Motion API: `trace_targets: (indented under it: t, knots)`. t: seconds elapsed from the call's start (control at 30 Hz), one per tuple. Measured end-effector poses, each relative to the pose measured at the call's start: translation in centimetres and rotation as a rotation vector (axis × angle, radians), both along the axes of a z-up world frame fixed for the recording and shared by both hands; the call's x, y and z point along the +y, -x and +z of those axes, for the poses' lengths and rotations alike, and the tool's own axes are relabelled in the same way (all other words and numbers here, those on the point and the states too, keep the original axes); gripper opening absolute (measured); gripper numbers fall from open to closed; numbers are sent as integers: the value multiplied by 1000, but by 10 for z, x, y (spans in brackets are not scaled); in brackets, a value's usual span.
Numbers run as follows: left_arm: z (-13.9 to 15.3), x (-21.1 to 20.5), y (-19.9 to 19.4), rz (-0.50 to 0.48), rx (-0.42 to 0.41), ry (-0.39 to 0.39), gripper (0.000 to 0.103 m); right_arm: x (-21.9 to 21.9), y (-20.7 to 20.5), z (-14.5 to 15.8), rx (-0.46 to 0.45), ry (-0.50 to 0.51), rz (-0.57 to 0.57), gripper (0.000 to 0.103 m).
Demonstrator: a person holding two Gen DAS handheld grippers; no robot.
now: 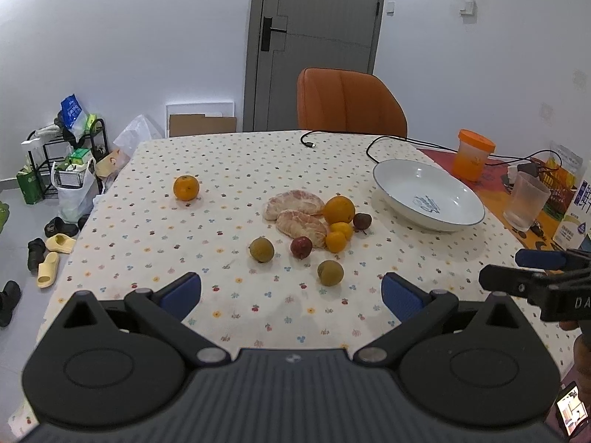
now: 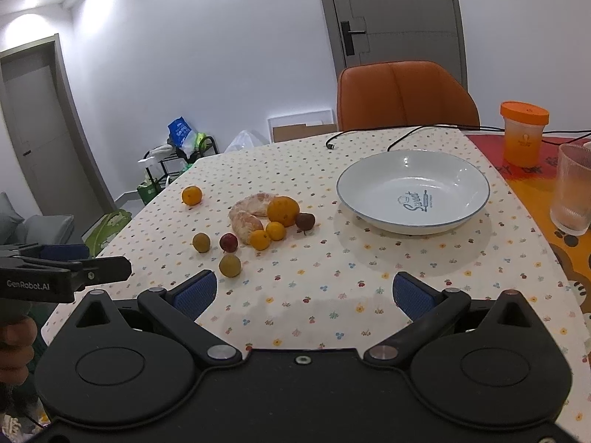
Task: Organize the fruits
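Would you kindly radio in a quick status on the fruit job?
Both hand-held grippers open, empty. Fruit loose on tablecloth; plate empty. Path clear; glass right of plate.

Orange chair [image 1: 351,101], grey door [image 1: 317,37], orange-lidded jar [image 2: 523,133], ribbed glass [image 2: 573,190], black cable [image 1: 373,144]
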State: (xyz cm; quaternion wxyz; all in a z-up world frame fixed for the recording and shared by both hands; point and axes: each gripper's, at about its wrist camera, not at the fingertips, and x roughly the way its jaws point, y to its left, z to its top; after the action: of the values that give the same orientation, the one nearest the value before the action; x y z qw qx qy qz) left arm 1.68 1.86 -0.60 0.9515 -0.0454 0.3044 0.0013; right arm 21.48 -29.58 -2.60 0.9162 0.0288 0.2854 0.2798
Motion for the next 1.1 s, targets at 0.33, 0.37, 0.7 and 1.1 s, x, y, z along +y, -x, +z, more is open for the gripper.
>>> trace_targets:
  t: [0.33, 0.37, 0.7, 1.1]
  knots:
    - [-14, 5, -24, 0, 36, 19, 102, 14, -15, -9, -3, -26, 88, 103]
    - [-16, 5, -26, -4, 35, 19, 102, 16, -16, -10, 0, -23, 89, 103]
    - [-30, 17, -48, 5, 30, 52, 100, 30, -32, -24, 32, -26, 142, 100]
    - [-49, 39, -72, 38, 55, 83, 83, 51, -56, -44, 77, -10, 151, 80]
